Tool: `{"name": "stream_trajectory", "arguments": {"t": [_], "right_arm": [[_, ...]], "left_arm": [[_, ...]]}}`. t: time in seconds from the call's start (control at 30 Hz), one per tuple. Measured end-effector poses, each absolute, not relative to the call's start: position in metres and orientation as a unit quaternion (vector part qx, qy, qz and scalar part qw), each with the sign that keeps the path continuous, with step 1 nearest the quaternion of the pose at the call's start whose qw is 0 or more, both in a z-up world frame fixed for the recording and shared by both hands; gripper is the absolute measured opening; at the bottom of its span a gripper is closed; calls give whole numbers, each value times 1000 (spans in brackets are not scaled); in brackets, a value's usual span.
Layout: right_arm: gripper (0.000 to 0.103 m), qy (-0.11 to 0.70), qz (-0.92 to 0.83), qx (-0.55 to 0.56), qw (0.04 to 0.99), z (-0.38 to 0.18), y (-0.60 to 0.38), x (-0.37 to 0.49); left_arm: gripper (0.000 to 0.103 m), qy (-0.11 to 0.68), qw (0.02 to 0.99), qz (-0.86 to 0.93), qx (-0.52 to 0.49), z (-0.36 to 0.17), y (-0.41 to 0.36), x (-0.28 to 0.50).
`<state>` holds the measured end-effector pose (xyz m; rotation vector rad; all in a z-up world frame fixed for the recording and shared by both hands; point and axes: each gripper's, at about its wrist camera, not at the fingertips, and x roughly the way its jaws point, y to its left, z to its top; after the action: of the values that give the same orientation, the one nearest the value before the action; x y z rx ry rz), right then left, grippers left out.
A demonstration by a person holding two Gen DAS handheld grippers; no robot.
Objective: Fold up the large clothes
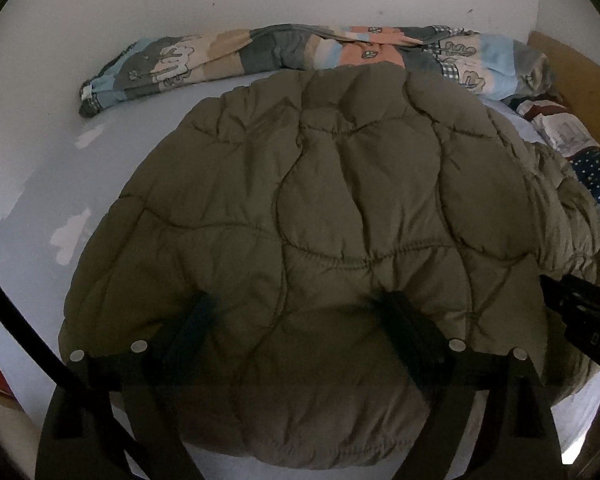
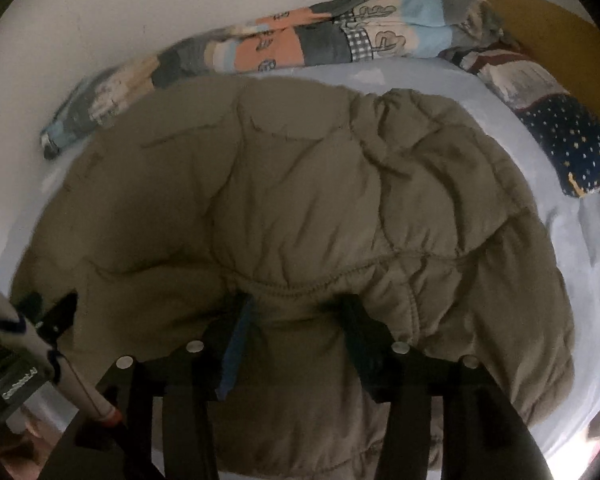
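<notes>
An olive quilted puffer jacket (image 1: 340,184) lies spread on the pale blue bed sheet (image 1: 52,168), bunched and wrinkled on its right side (image 2: 440,168). My left gripper (image 1: 300,312) hovers over the jacket's near edge, its dark fingers (image 1: 200,320) wide apart and pressing on nothing. My right gripper (image 2: 298,312) is over the near right part of the jacket (image 2: 280,184). Its fingers (image 2: 358,328) stand either side of a puffed fold without squeezing it. The right gripper's body also shows at the left wrist view's right edge (image 1: 584,320).
A rolled patchwork quilt (image 1: 260,56) lies along the white wall behind the jacket. Pillows, one dark blue with dots (image 2: 572,140), sit at the right by a brown headboard (image 1: 580,72). Bare sheet (image 2: 580,260) shows to the right of the jacket.
</notes>
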<state>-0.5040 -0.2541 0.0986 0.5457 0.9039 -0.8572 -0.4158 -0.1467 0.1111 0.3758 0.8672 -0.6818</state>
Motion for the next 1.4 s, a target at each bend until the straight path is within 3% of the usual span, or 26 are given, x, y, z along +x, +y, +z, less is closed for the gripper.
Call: {"name": "stream_trajectory", "arguments": {"t": [0.37, 0.53, 0.77, 0.97, 1.23, 1.4], "right_arm": [[53, 419, -396, 240, 781, 99, -250, -505], [53, 354, -424, 263, 791, 129, -259, -534], [53, 358, -480, 336, 727, 111, -300, -576], [55, 390, -487, 305, 720, 103, -300, -563], [55, 334, -497, 225, 768, 136, -265, -544], [55, 351, -443, 235, 791, 128, -260, -522]], "left_arm": [[89, 391, 843, -320, 185, 108, -144, -420], [89, 389, 843, -322, 186, 108, -143, -421], [91, 383, 847, -314, 193, 108, -147, -423], [91, 380, 847, -316, 195, 108, -145, -423], [91, 379, 848, -315, 195, 108, -145, -423], [91, 378, 848, -315, 196, 108, -145, -423]]}}
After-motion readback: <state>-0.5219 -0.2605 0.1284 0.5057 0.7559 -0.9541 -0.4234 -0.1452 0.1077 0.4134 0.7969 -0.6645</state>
